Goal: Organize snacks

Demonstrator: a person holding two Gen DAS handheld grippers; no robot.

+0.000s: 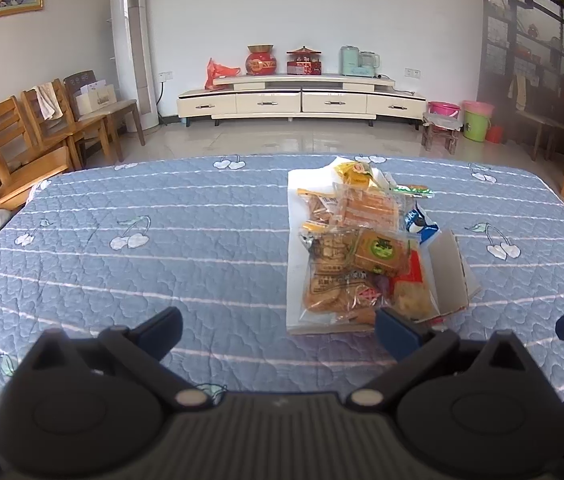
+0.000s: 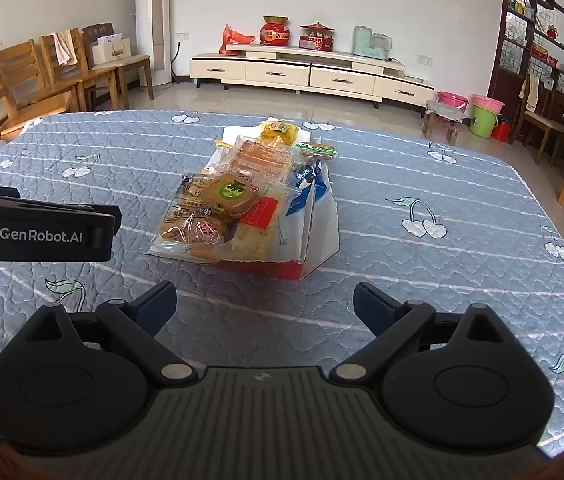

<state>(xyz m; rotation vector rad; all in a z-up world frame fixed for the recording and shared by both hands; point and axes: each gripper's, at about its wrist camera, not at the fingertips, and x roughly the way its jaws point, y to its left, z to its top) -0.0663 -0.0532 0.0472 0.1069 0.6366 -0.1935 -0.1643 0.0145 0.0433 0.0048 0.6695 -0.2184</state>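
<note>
A pile of wrapped snacks (image 1: 356, 248) lies in a shallow white and red cardboard box (image 1: 452, 272) on the blue quilted table (image 1: 162, 240). The pile holds clear packs of biscuits, a brown square pack with a green label (image 2: 232, 194), a red pack, a blue and white pack and a yellow pack (image 2: 278, 132). My left gripper (image 1: 280, 330) is open and empty, just in front of the box's near left corner. My right gripper (image 2: 265, 306) is open and empty, a little short of the box (image 2: 322, 236). The left gripper's body (image 2: 38, 234) shows at the left of the right wrist view.
Wooden chairs (image 1: 22, 136) stand beyond the table's left side. A cream TV cabinet (image 1: 302, 98) and a tall white air conditioner (image 1: 134, 52) line the far wall. Pink and green buckets (image 1: 476, 118) and a dark shelf unit (image 1: 542, 40) are at the right.
</note>
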